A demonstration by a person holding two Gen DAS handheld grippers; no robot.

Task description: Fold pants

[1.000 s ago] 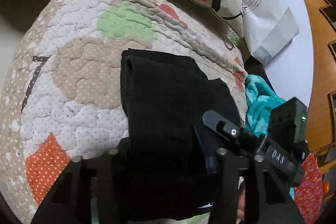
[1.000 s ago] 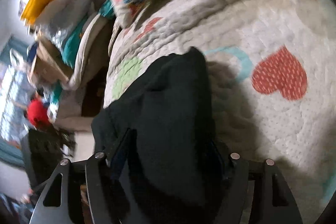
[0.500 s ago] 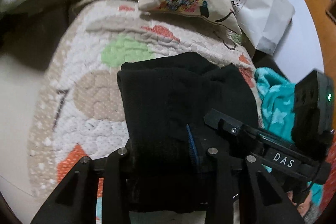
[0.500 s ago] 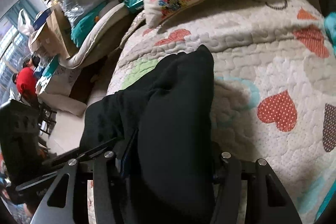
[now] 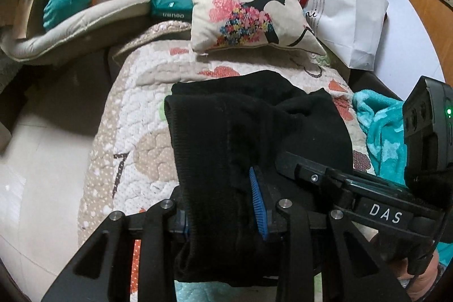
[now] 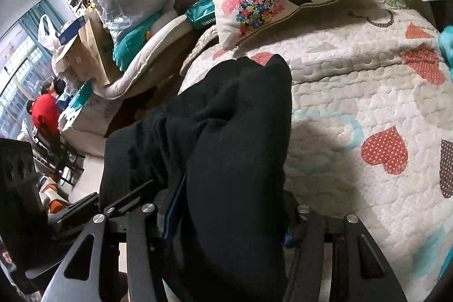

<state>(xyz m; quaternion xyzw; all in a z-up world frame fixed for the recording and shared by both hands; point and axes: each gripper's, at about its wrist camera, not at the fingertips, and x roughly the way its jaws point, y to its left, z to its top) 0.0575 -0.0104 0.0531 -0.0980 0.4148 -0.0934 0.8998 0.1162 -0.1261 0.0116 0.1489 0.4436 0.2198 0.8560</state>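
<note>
The black pants (image 5: 243, 132) are bunched in thick folds above a quilted bedspread (image 5: 141, 137). My left gripper (image 5: 223, 214) is shut on a thick fold of them; the cloth fills the gap between its blue pads (image 5: 256, 203). My right gripper (image 6: 229, 220) is shut on another fold of the pants (image 6: 226, 137), which drape forward over its fingers. In the left wrist view the right gripper's body (image 5: 368, 197) sits close on the right. The fingertips are hidden by cloth.
A flower-print pillow (image 5: 246, 10) lies at the head of the quilt, with a white paper bag (image 5: 345, 16) beside it. A teal towel (image 5: 382, 129) lies at the right edge. Piled bags and bedding (image 6: 121, 19) stand left of the bed.
Both grippers have lifted and drawn back with the pants held, so more of the pillow and the room shows. The pants have bunched up off the quilt.
</note>
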